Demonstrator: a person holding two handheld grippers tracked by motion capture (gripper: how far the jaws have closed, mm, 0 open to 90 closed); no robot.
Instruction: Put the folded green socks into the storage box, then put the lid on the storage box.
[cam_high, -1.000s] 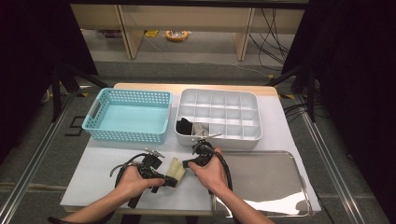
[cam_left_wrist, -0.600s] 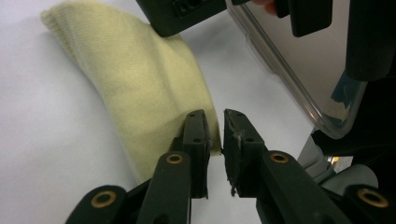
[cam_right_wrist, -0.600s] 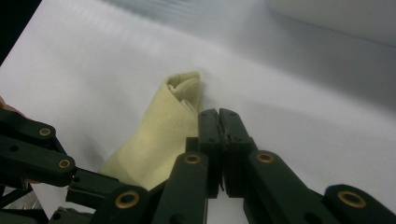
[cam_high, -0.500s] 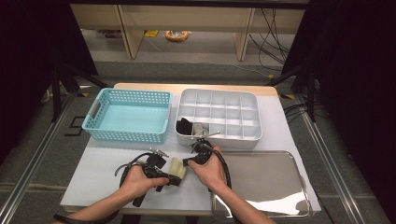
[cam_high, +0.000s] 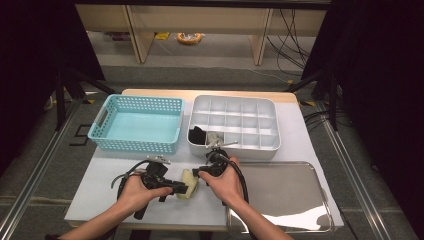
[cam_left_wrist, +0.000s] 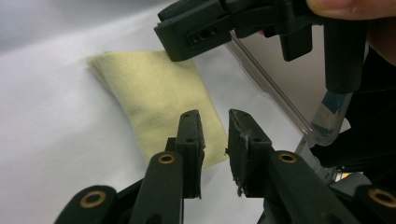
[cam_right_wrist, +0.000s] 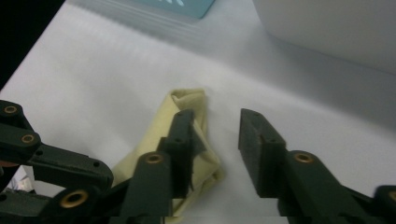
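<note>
A folded pale yellow cloth (cam_high: 189, 177) lies on the white table cover, between my two grippers. My left gripper (cam_high: 176, 187) points at it from the left. Its jaws (cam_left_wrist: 215, 114) have just been opening and stand a little apart, with the cloth (cam_left_wrist: 154, 98) lying beyond and under the left one, not pinched. My right gripper (cam_high: 204, 170) comes from the right. Its jaws (cam_right_wrist: 217, 116) have just been opening and stand wide, with bare table between them and the cloth (cam_right_wrist: 189, 105) beside the left jaw.
A turquoise basket (cam_high: 135, 125) stands at the back left. Beside it a white divided box (cam_high: 250, 122) holds a black item (cam_high: 199, 134). A shiny metal tray (cam_high: 285, 195) lies at the front right, its edge (cam_left_wrist: 268, 86) close to the cloth.
The left hand has shifted slightly. The cloth stays at the same spot between the two grippers. The right hand has kept still.
</note>
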